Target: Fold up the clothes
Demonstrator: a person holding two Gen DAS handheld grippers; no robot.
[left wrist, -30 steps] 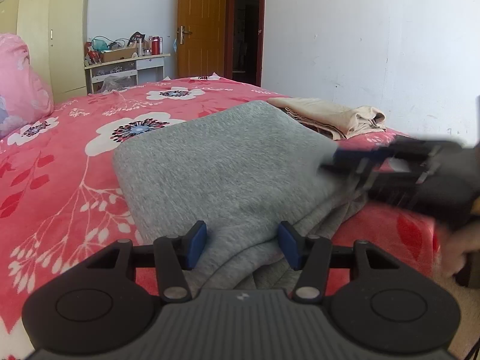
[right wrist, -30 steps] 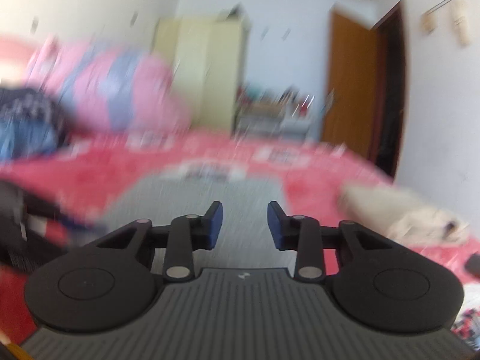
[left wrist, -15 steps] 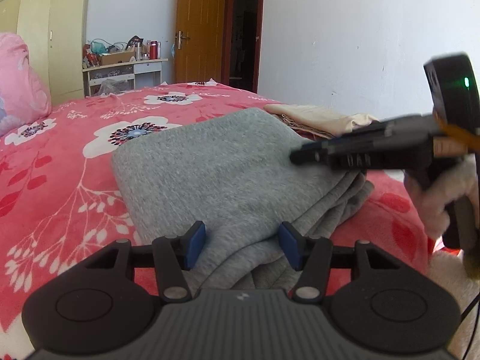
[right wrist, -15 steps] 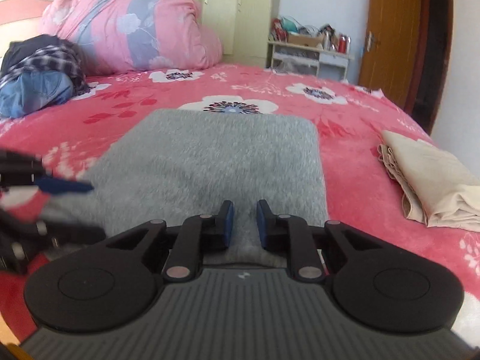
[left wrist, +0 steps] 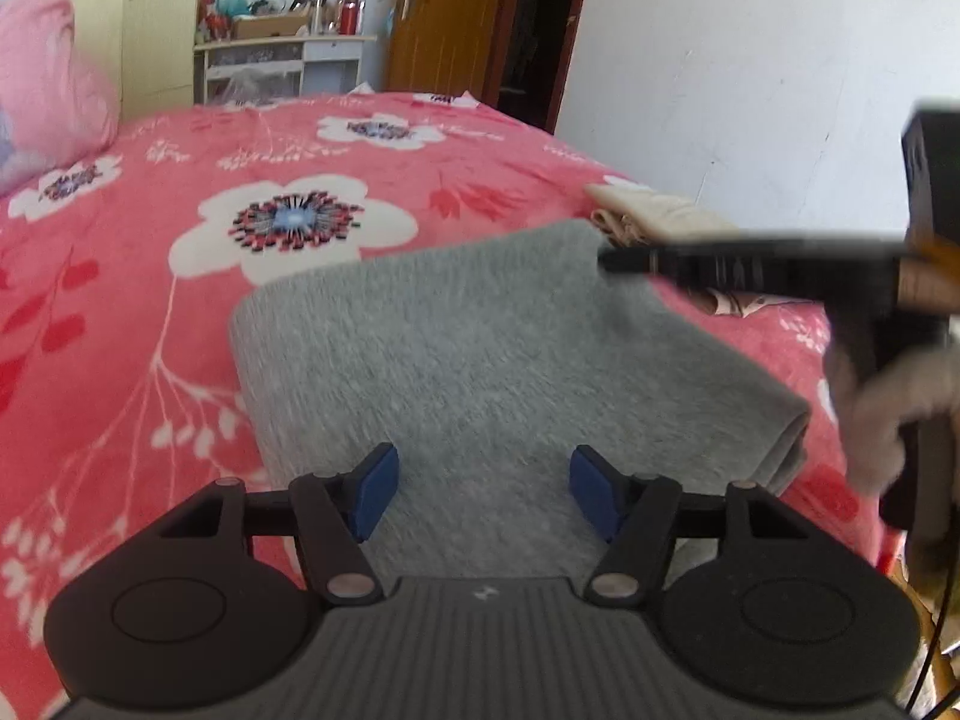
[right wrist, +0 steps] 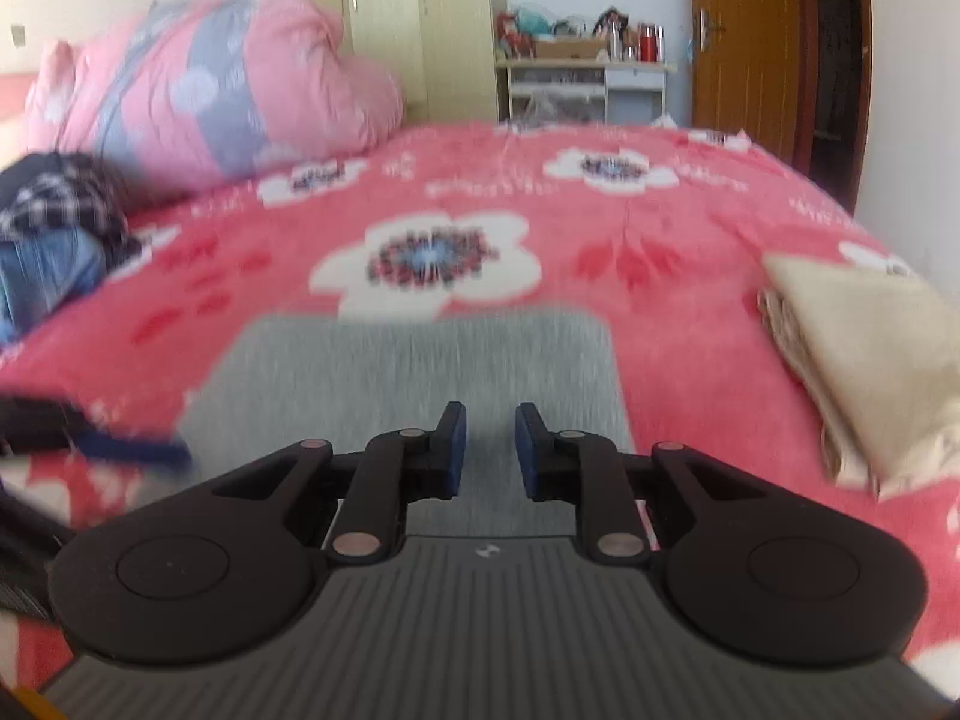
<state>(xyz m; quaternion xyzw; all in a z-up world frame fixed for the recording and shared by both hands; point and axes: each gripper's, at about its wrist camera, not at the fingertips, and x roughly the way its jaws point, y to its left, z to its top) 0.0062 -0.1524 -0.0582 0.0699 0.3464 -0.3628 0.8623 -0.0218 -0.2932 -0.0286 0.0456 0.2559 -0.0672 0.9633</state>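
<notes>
A folded grey garment lies on the red flowered bed; it also shows in the right wrist view. My left gripper is open and empty, hovering over the garment's near edge. My right gripper has its jaws a small gap apart with nothing between them, above the garment's near edge. In the left wrist view the right gripper reaches in from the right over the garment's far right corner. In the right wrist view the left gripper's blue fingertips show blurred at the left.
A folded beige garment lies right of the grey one, also in the left wrist view. A pink duvet and a heap of dark and denim clothes lie at the back left. Wardrobe, cluttered desk and door stand behind the bed.
Both grippers have risen and tilted down over the grey garment. The right gripper's jaws have opened slightly from their narrower gap. The grey garment has not visibly moved.
</notes>
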